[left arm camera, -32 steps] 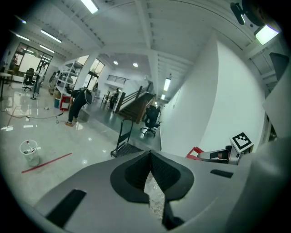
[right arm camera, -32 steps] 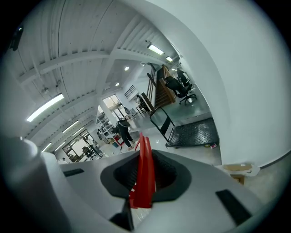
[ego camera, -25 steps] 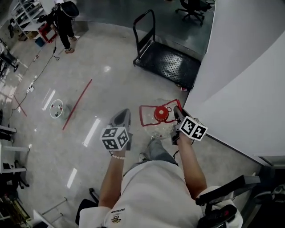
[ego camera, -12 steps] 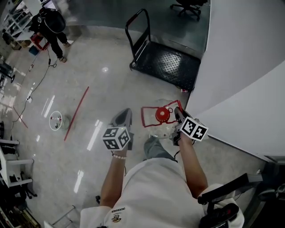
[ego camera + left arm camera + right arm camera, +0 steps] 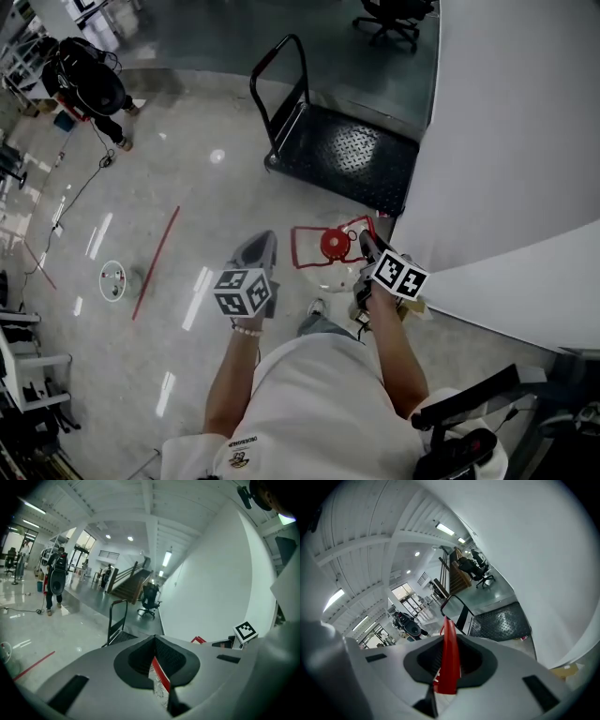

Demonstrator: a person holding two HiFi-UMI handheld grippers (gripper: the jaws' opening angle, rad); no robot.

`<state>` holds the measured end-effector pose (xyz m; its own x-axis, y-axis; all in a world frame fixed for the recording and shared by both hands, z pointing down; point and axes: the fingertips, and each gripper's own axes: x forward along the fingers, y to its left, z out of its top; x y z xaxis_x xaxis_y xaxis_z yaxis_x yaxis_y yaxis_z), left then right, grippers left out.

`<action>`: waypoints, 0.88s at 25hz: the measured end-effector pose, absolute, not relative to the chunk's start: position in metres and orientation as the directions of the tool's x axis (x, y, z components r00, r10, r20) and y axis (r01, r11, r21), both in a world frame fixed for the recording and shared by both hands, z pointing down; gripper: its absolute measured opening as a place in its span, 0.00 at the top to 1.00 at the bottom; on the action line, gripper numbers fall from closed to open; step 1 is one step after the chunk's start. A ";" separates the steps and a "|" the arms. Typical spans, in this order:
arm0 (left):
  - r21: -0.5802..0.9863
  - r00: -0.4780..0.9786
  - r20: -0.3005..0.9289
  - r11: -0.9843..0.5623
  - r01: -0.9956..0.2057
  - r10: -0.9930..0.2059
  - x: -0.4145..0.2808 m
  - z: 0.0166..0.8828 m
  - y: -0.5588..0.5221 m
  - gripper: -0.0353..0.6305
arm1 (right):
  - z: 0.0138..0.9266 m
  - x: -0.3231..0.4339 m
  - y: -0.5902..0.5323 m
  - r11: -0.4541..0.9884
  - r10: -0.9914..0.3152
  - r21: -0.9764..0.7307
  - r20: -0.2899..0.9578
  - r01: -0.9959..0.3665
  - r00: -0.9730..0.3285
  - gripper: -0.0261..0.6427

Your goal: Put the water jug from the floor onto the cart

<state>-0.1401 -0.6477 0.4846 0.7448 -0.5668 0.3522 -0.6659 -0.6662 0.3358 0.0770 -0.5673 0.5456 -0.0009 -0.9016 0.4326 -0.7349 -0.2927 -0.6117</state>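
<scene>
Above the floor (image 5: 187,225), short of the cart's (image 5: 352,155) near edge, the water jug (image 5: 330,272) hangs by its red handle frame (image 5: 450,634), left gripper (image 5: 157,670) and right gripper (image 5: 448,672) each clamped on it; lifting done, placing remains.

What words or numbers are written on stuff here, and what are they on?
No text in these pictures can be read.
The shirt print, small dark lettering with a little badge below it: too small to read.
The water jug: no readable print.
The left marker cube and right marker cube: only black-and-white squares, no letters or numbers.
</scene>
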 end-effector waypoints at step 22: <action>0.372 0.795 0.370 -0.707 -0.601 -0.481 0.015 0.513 -0.907 0.94 | 0.570 0.226 -0.812 -0.391 -0.874 -0.587 0.477 -0.709 0.086 0.88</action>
